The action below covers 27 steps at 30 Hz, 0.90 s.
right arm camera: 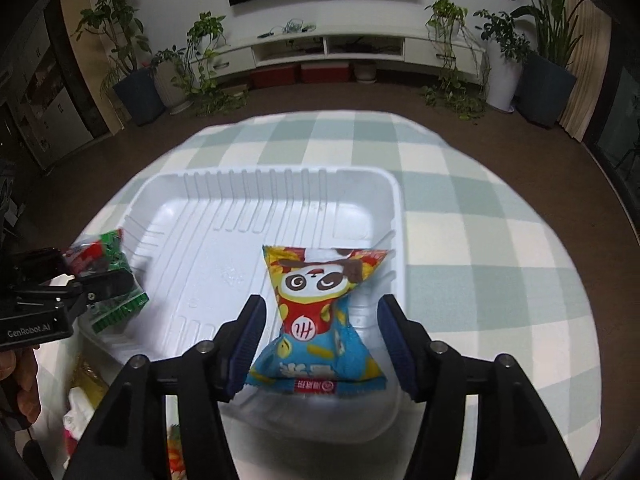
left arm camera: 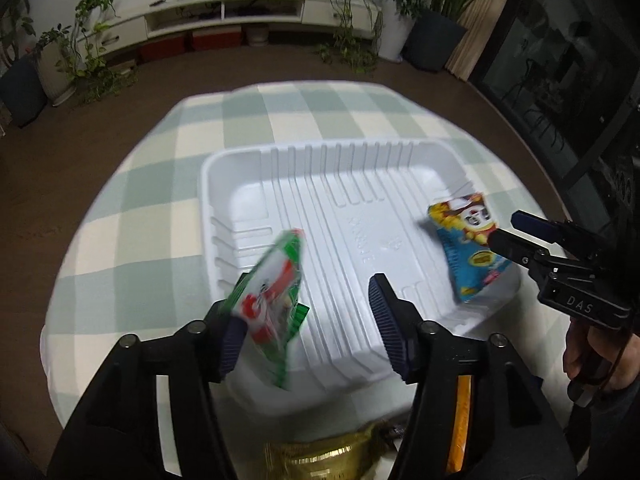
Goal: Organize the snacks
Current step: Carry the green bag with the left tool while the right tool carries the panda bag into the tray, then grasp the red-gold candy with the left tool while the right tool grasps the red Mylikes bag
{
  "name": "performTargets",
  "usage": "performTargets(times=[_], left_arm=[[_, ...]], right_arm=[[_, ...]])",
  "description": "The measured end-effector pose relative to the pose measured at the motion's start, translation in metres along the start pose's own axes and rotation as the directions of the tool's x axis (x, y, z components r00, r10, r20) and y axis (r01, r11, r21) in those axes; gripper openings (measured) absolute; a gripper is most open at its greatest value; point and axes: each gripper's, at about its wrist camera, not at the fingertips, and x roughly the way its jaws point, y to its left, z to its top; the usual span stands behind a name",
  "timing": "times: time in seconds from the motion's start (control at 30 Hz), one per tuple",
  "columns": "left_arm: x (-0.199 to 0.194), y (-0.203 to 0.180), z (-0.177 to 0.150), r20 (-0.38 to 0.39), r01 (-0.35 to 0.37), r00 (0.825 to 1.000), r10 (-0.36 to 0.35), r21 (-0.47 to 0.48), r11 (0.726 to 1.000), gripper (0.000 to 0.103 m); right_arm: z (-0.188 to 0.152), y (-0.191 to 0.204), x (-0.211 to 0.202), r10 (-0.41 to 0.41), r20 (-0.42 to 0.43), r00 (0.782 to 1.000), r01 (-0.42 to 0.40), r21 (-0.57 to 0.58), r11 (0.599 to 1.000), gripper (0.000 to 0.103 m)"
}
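Note:
A white ribbed tray lies on the checked tablecloth. My left gripper is open; a green and red snack packet is blurred against its left finger, over the tray's near left corner. My right gripper is open around a blue panda snack packet that lies in the tray's right side. The right gripper also shows in the left wrist view.
A gold packet and an orange packet lie near the table's front edge. More loose snacks lie at the lower left of the right wrist view. The round table drops off to brown floor.

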Motion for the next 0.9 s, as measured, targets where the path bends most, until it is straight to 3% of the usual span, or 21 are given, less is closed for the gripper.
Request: performTargets(times=[0.2, 0.43, 0.57, 0.77, 0.9], left_arm=[[-0.067, -0.004, -0.024, 0.112, 0.004, 0.994, -0.001, -0.022, 1.0, 0.067], [-0.138, -0.014, -0.102, 0.192, 0.011, 0.981, 0.005, -0.081, 0.997, 0.08], [-0.157, -0.016, -0.158, 0.183, -0.026, 0.982, 0.053, -0.147, 0.989, 0.085], [-0.155, -0.023, -0.237, 0.092, -0.082, 0.99, 0.109, -0.259, 0.962, 0.085], [-0.141, -0.038, -0.27, 0.016, -0.143, 0.988, 0.152, -0.253, 0.957, 0.085]], right_arm=[[-0.016, -0.009, -0.071, 0.045, 0.101, 0.994, -0.05, 0.046, 0.998, 0.077], [-0.088, -0.001, -0.137, 0.141, 0.17, 0.975, -0.155, 0.076, 0.985, 0.086], [-0.137, 0.011, -0.149, 0.166, 0.151, 0.974, -0.181, 0.089, 0.979, 0.087], [-0.191, 0.032, -0.156, 0.165, 0.137, 0.977, -0.177, 0.085, 0.981, 0.087], [-0.208, 0.04, -0.154, 0.162, 0.117, 0.98, -0.173, 0.087, 0.981, 0.087]])
